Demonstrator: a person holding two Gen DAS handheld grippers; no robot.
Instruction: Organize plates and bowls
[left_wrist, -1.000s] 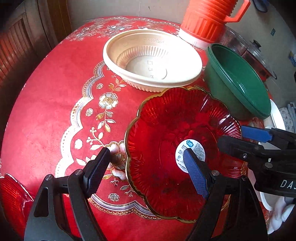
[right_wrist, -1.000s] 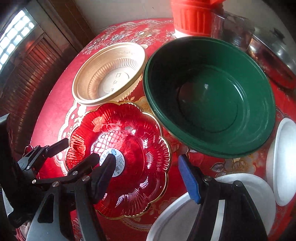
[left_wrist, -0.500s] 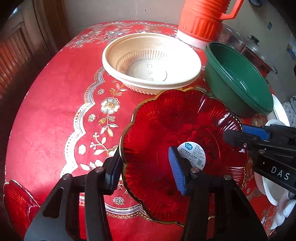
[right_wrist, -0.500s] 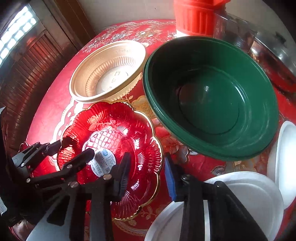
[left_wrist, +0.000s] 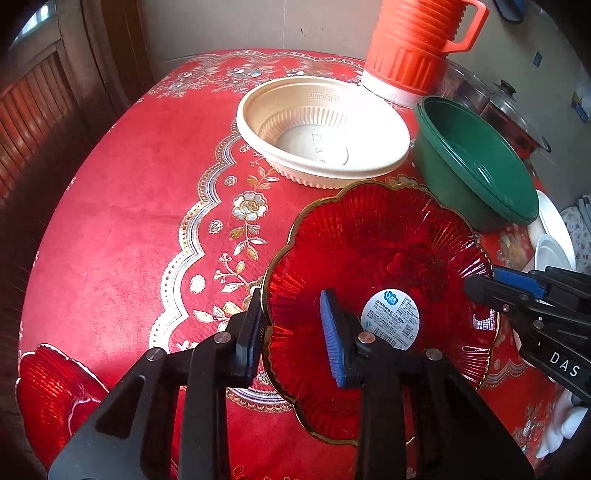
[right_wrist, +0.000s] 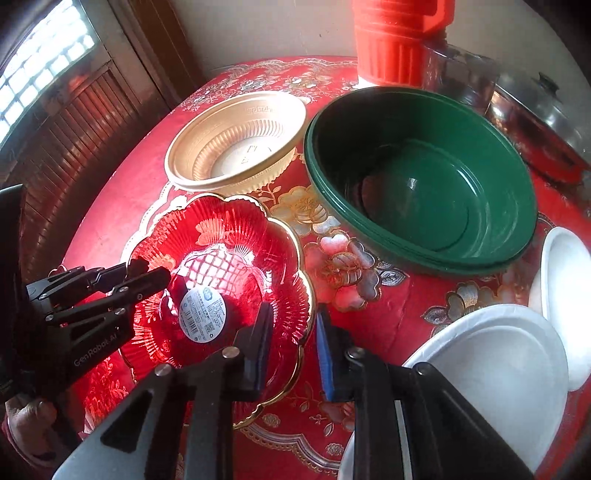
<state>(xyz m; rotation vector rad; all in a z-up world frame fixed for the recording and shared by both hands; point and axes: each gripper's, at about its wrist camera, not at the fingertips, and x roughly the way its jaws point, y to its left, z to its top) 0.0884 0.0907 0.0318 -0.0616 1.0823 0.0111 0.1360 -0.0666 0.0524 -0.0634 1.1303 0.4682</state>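
Note:
A red glass plate (left_wrist: 388, 266) with a scalloped gold rim and a white sticker lies on the red tablecloth. My left gripper (left_wrist: 293, 332) straddles its left rim, black pad outside and blue pad inside; the jaws are closing and pinch the rim. My right gripper (right_wrist: 291, 347) does the same on the plate's (right_wrist: 229, 240) right rim, jaws closing with the rim pressed between the pads. Each gripper shows in the other view: the right gripper (left_wrist: 480, 286), the left gripper (right_wrist: 147, 271). A cream ribbed bowl (left_wrist: 321, 129) and a green bowl (left_wrist: 476, 166) stand behind the plate.
Two white plates (right_wrist: 498, 362) lie at the right front of the table. A second red plate (left_wrist: 51, 387) sits at the near left edge. An orange jug (left_wrist: 410, 48) and a lidded glass pot (left_wrist: 509, 107) stand at the back. A hand (right_wrist: 26, 417) holds the left gripper.
Both grippers' jaws have drawn in from wide open until they pinch the red plate's opposite rims. Neither hand has shifted much.

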